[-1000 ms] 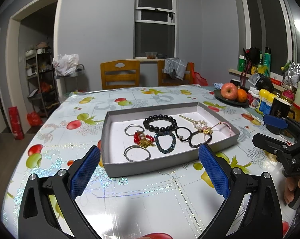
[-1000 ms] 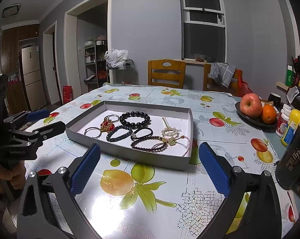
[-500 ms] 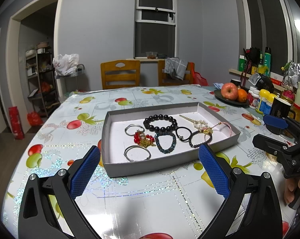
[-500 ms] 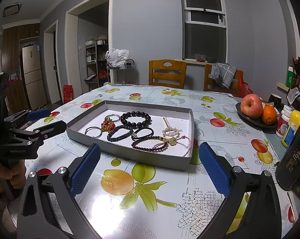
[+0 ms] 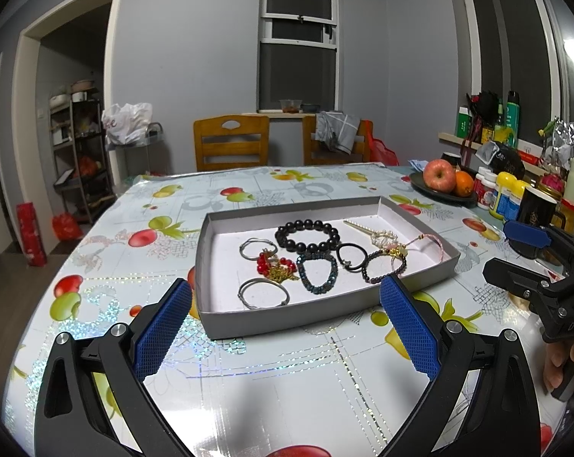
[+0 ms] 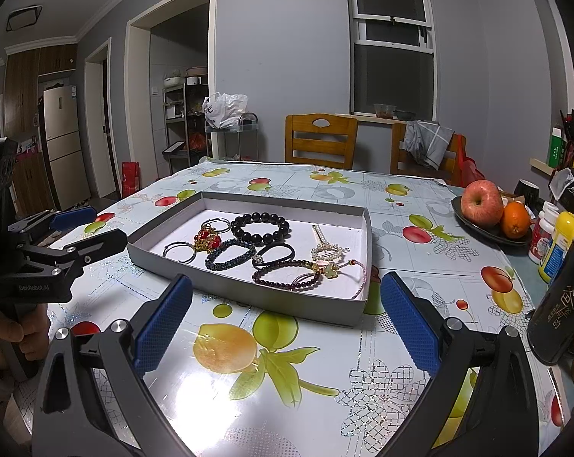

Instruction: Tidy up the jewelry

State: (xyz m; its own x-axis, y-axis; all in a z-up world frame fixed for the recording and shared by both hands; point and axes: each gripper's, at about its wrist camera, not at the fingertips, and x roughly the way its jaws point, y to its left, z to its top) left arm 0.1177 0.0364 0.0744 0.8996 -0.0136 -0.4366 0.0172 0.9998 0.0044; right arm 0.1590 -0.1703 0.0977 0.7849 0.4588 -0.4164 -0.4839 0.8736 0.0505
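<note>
While both grippers — left gripper (image 5: 285, 323), right gripper (image 6: 286, 318) — gape empty, tray (image 5: 325, 314) sits mid-table w/ bare cloth around; fridge (image 6: 60, 141) only in right view.

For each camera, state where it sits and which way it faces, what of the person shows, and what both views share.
Left wrist view: sits on the left hand-held gripper, low over the fruit-print tablecloth, facing the shallow grey cardboard tray of bracelets and the window wall; the right hand-held gripper and fingers show at its right edge.
Right wrist view: sits on the right hand-held gripper, further right, facing the same tray; the left hand-held gripper and a hand show at left.
Shared: tray, black round-bead bracelet, apple, wooden chair.
</note>
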